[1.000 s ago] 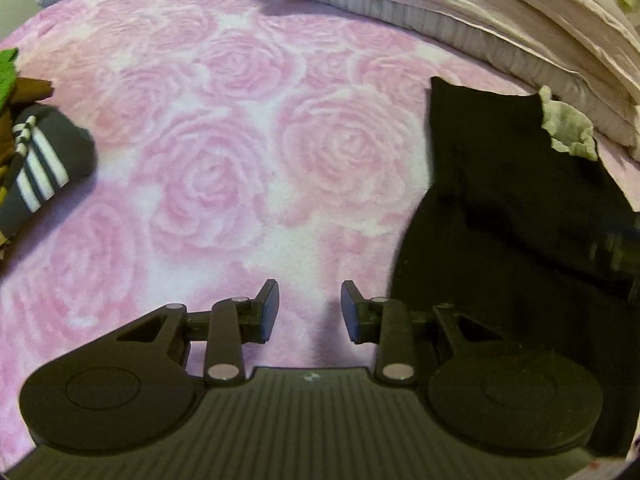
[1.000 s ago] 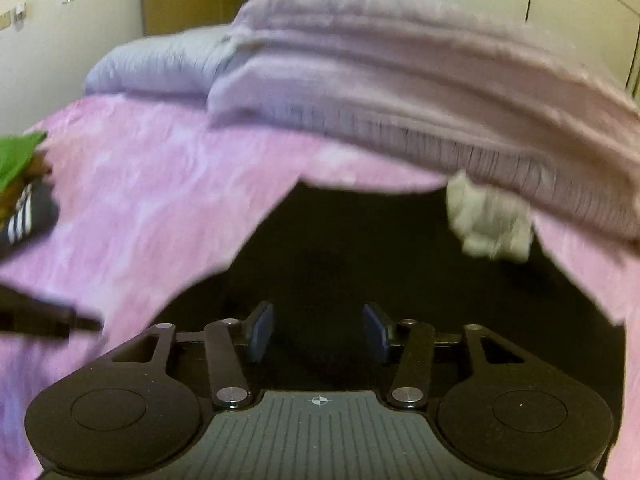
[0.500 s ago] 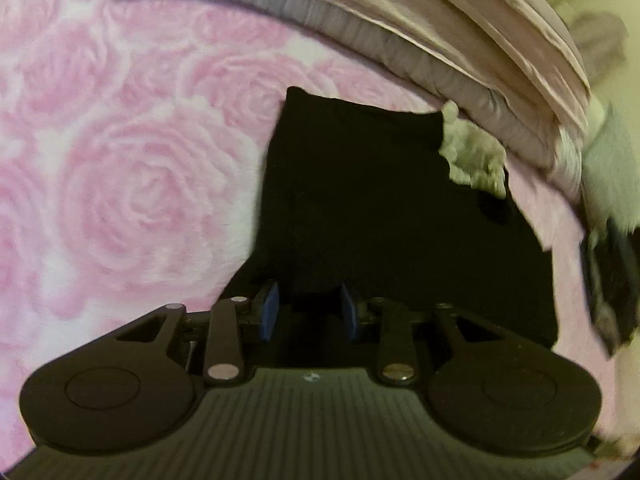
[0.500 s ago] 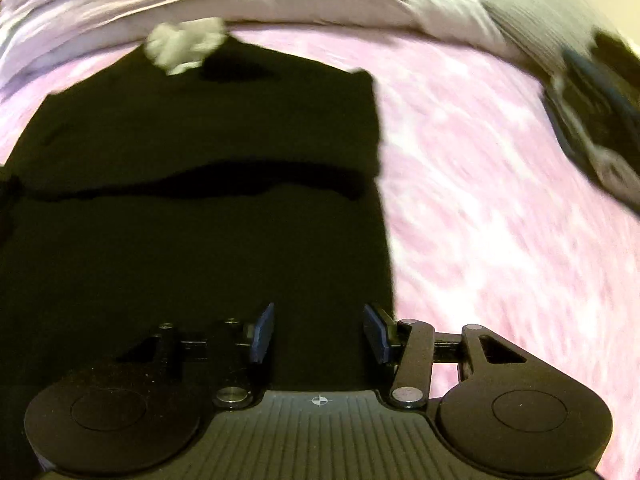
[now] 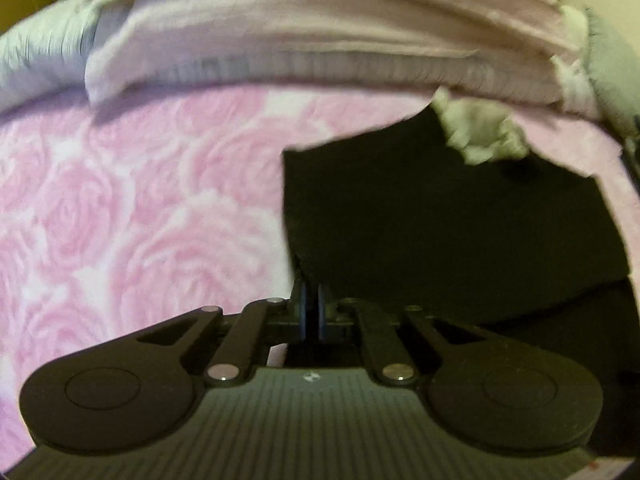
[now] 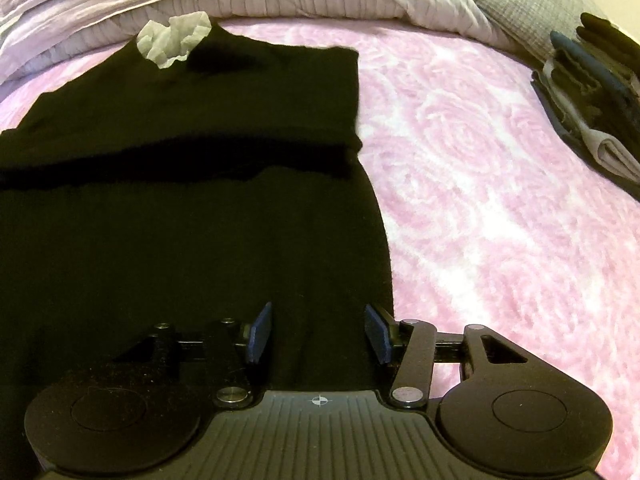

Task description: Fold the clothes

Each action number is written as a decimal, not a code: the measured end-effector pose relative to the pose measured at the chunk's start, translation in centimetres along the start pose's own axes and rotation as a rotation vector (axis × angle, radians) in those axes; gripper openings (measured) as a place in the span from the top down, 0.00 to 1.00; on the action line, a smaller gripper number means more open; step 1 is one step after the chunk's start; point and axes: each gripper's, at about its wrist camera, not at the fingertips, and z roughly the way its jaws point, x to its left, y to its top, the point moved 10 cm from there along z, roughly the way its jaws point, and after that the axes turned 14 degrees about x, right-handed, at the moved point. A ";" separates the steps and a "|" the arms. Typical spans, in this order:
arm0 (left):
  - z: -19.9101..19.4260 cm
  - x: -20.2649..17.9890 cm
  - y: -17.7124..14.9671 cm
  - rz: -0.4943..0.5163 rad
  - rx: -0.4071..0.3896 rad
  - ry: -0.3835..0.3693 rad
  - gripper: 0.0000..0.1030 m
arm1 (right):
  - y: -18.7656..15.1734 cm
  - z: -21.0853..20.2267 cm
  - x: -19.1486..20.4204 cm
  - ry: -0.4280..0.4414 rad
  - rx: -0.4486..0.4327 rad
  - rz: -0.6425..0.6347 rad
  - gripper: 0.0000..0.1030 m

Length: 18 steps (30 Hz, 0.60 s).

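Black garment (image 6: 180, 216) lies flat on the pink rose-patterned bedspread (image 6: 500, 200), filling the left half of the right wrist view, one layer folded across its upper part.

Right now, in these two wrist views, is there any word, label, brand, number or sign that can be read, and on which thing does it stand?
No readable text in either view.
Left gripper body: a small white mark, no letters.
Right gripper body: a small round crosshair mark, no letters.
Black garment, pink rose bedspread, folded clothes pile: no label or print visible.
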 end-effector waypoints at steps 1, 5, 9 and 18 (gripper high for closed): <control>0.4 0.1 -0.1 0.011 -0.002 0.009 0.95 | -0.2 0.0 0.1 -0.005 -0.004 -0.008 0.52; 0.1 -0.8 0.0 0.090 -0.021 0.063 0.89 | 0.0 0.2 0.5 -0.032 -0.009 -0.048 0.48; -3.5 -1.3 -0.6 0.088 -0.139 0.022 0.88 | 0.4 -2.2 0.0 -0.010 -0.098 -0.025 0.48; -5.5 -0.4 -14.9 -0.070 0.113 -0.053 0.67 | -6.5 -4.0 -2.6 0.199 -0.027 0.050 0.47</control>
